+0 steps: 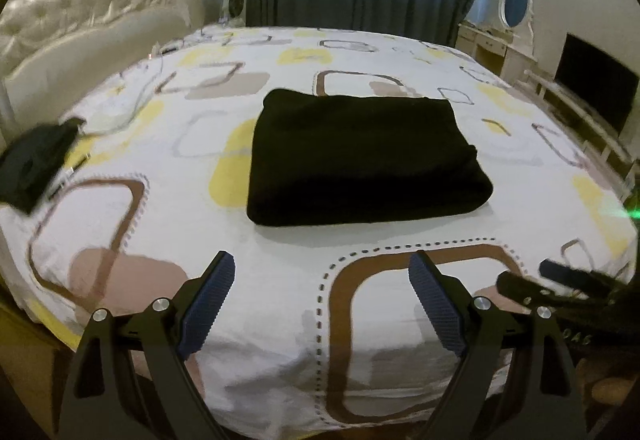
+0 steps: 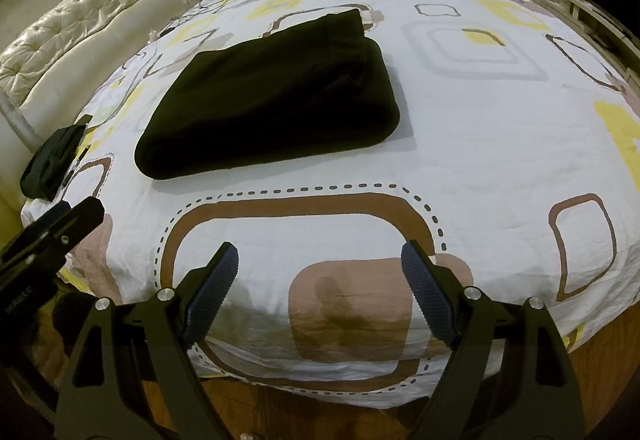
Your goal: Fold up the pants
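Black pants point(image 1: 366, 160) folded into a thick flat pack, lying in the middle of the bed point(image 1: 280, 320), on the patterned sheet. Straight ahead of the left gripper point(image 1: 320, 280), a little up the bed. Ahead and off to the left of the right gripper point(image 2: 320, 272). Well apart from both, touching neither.

Fingers point(image 1: 208, 304) of the left gripper spread wide, holding nothing. Same with the right fingers point(image 2: 212, 288) (wide apart, only bare sheet between them). Both grippers low at the near edge of the bed, side by side.

Long side of the pack running left to right across the bed, thick folded edge toward the grippers. Left gripper lined up with it better, so probably the nearer one for a reach; right one would need to swing left first.

Looks like the folding is about done (maybe one more fold, maybe none). Small dark bag point(image 2: 52, 164) at the left edge of the bed, away from the pants.
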`<state>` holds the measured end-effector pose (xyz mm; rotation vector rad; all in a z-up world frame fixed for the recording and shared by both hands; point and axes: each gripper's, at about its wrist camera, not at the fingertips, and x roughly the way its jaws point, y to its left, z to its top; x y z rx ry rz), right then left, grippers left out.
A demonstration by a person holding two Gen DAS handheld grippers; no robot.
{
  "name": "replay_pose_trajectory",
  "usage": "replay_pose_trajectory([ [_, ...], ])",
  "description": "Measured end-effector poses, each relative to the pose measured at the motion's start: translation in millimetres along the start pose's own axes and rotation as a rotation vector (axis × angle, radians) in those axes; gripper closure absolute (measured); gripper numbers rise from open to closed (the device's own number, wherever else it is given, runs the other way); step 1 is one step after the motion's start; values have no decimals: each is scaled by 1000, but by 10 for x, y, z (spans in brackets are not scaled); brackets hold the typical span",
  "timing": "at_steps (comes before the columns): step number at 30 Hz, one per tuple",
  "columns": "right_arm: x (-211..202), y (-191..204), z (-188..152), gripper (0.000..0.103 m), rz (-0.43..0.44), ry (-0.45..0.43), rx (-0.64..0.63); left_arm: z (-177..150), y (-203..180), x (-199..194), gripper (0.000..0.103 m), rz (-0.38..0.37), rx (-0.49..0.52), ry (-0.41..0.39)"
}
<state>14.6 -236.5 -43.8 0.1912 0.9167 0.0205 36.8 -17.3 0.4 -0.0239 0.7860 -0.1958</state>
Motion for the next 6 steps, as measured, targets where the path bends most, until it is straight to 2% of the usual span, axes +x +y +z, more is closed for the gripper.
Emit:
replay_pose_trajectory([
  [3, 9, -13, 0, 19, 2, 2, 2, 4, 48, 18, 15, -36, -44, 10],
  [6, 25, -47, 4, 19, 4, 3, 8, 1, 65, 35, 15, -32, -56, 17],
])
